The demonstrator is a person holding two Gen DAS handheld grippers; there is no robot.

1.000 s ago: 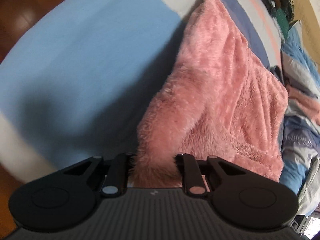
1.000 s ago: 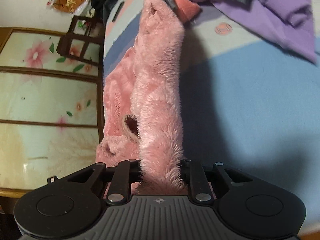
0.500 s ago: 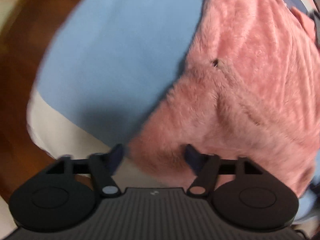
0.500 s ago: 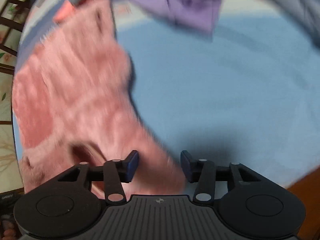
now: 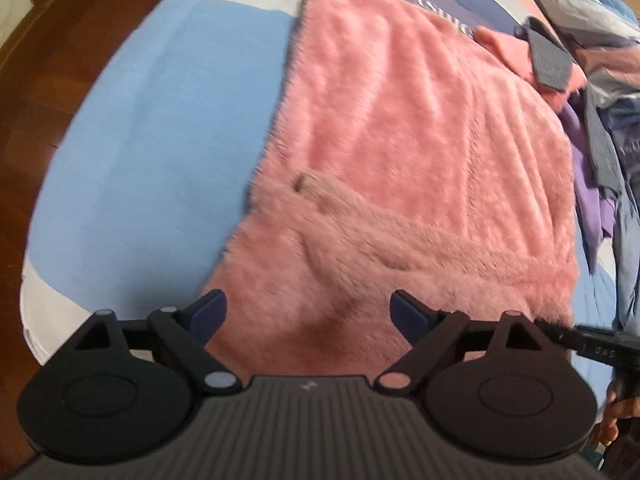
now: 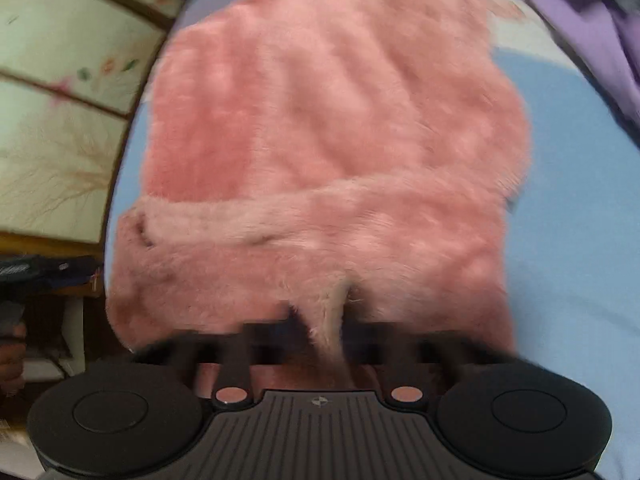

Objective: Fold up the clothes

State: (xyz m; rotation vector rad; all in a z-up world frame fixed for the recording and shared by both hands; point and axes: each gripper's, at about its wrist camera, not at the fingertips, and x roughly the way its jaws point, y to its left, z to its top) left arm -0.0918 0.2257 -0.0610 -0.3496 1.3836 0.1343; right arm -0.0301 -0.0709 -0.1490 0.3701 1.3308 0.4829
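- Left wrist view: the left hand-held gripper (image 5: 308,312) pointed steeply down over the near end of the pink fleece (image 5: 420,152). Its jaws stood spread and were opening, with fleece showing beneath the gap but neither of its fingertips (image 5: 208,314) pressing on it.
- The fleece lay flat on the bed (image 5: 152,128), its long axis running away from this hand-held gripper toward the far edge, where printed lettering showed on the cover. Its left border lay along the blue panel of the bed; its right side ended near a heap of other clothes (image 5: 600,128).
- A lighter, fluffy band crossed the fleece just ahead of the jaws, roughly parallel to the near edge.
- At the lower right, part of the right hand-held gripper (image 5: 592,340) and some fingers of the person showed beside the fleece's near right corner.
- Right wrist view: blurred, but the right hand-held gripper (image 6: 332,332) was pressed together, pinching a tuft of the fleece (image 6: 328,120) at its near edge.
- From here the fleece stretched straight ahead, up the picture, with purple cloth (image 6: 592,20) at the far right.
- Judgement: the right hand already had the near edge, so it seemed the nearer one to carry a fold away along the long axis; the left would need to close on the near edge first.
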